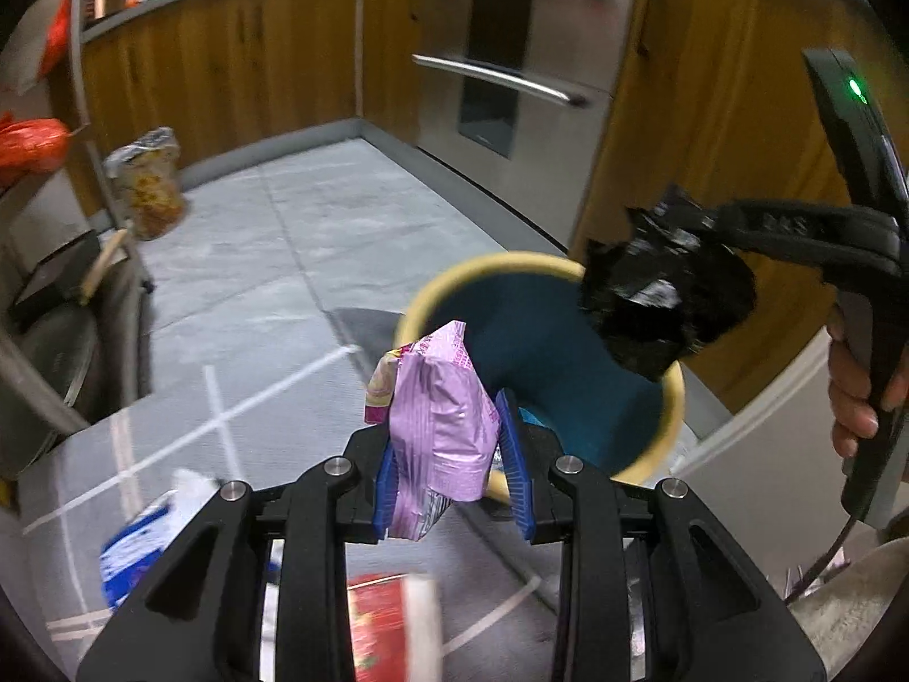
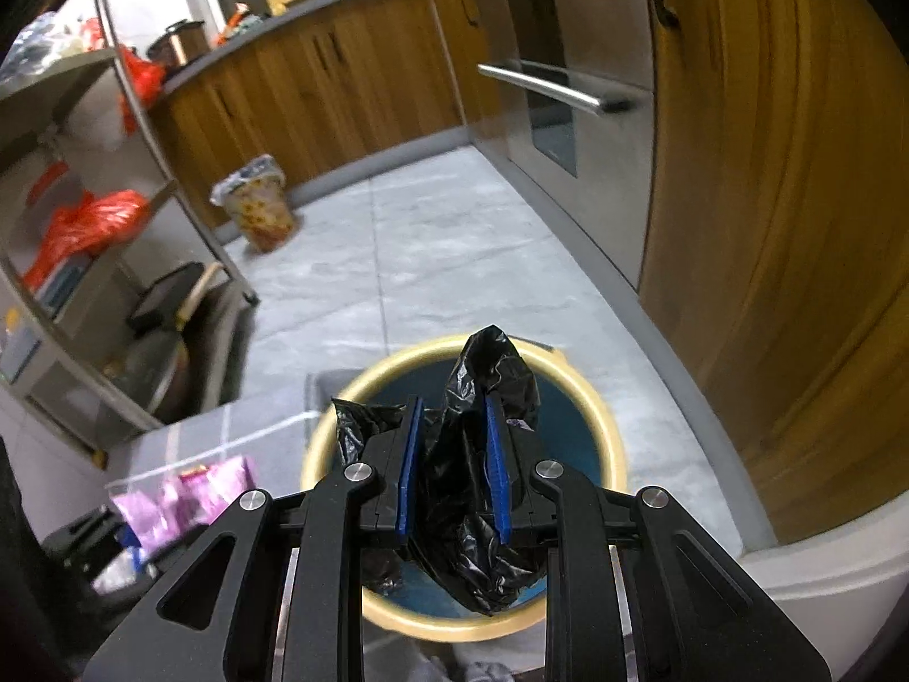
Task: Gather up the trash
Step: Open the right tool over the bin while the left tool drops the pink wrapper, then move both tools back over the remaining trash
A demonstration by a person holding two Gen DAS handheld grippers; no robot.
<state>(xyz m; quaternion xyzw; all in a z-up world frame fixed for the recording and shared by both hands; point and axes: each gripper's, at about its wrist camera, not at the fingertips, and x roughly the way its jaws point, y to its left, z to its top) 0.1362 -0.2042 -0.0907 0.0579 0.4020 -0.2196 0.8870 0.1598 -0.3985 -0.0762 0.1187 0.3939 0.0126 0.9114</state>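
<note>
My left gripper (image 1: pixel 451 426) is shut on a pink snack wrapper (image 1: pixel 440 415) and holds it at the near rim of a round bin (image 1: pixel 670 432) with a yellow rim and blue inside. My right gripper (image 2: pixel 451 432) is shut on a crumpled black plastic bag (image 2: pixel 488 386) and holds it right over the same bin (image 2: pixel 613 454). In the left wrist view the right gripper (image 1: pixel 710 233) and its black bag (image 1: pixel 664 295) hang over the bin's far right rim. In the right wrist view the pink wrapper (image 2: pixel 182 494) shows at lower left.
A grey table top with white lines (image 1: pixel 170 426) holds a blue-white packet (image 1: pixel 136 551) and a red box (image 1: pixel 386 625). A patterned bin with a liner (image 2: pixel 261 204) stands on the floor by wooden cabinets (image 2: pixel 318 85). A metal shelf rack (image 2: pixel 68 261) is at left, an oven (image 1: pixel 511 57) at right.
</note>
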